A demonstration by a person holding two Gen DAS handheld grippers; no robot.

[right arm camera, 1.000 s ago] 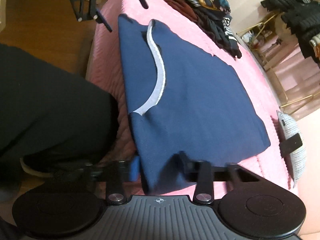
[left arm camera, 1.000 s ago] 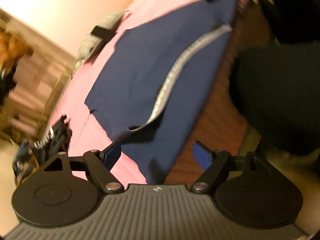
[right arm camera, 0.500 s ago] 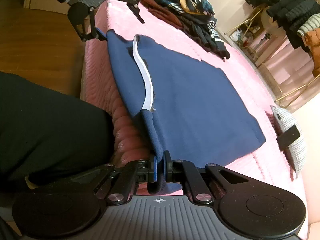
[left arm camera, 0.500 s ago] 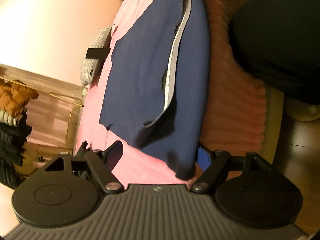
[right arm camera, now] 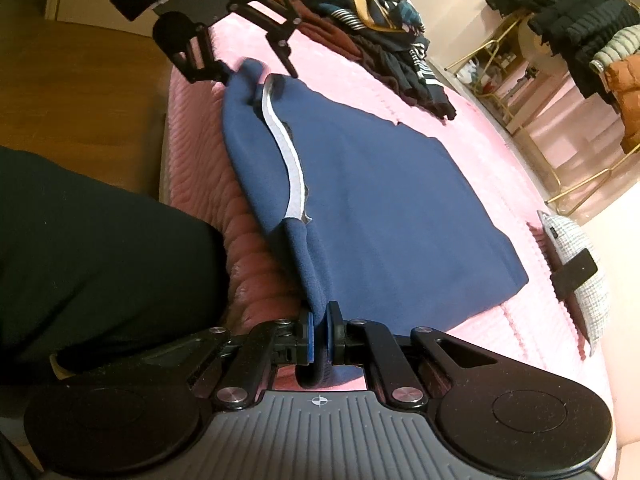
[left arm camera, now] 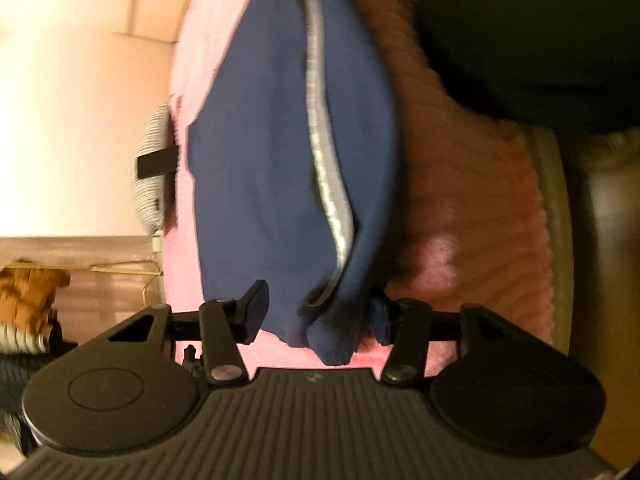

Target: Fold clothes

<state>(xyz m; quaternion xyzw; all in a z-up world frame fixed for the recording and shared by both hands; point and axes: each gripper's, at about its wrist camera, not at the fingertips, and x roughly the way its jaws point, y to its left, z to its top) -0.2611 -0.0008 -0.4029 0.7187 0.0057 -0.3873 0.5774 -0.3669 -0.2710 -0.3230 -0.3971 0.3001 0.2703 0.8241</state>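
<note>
A navy blue garment [right arm camera: 380,200] with a pale grey stripe [right arm camera: 290,160] lies flat on the pink bed cover [right arm camera: 520,320]. My right gripper [right arm camera: 319,332] is shut on its near corner, and the fabric is pinched between the blue pads. At the far end, my left gripper [right arm camera: 260,72] straddles the other corner, which is bunched up. In the left wrist view that corner of the garment [left arm camera: 260,160] hangs between the jaws of my left gripper [left arm camera: 318,312]. They are closing, and a gap still shows on the left side.
A pile of dark and striped clothes [right arm camera: 380,28] lies at the bed's far side. A grey checked cushion [right arm camera: 576,264] with a black strap sits by the right edge. Jackets hang on a gold rack [right arm camera: 580,20]. A person's dark-clad leg [right arm camera: 100,260] stands against the bed; beyond it lies wooden floor [right arm camera: 80,80].
My right gripper went from open around the near corner to shut on it. My left gripper rolled, sank onto the far corner, and its jaws narrowed around the bunched fabric.
</note>
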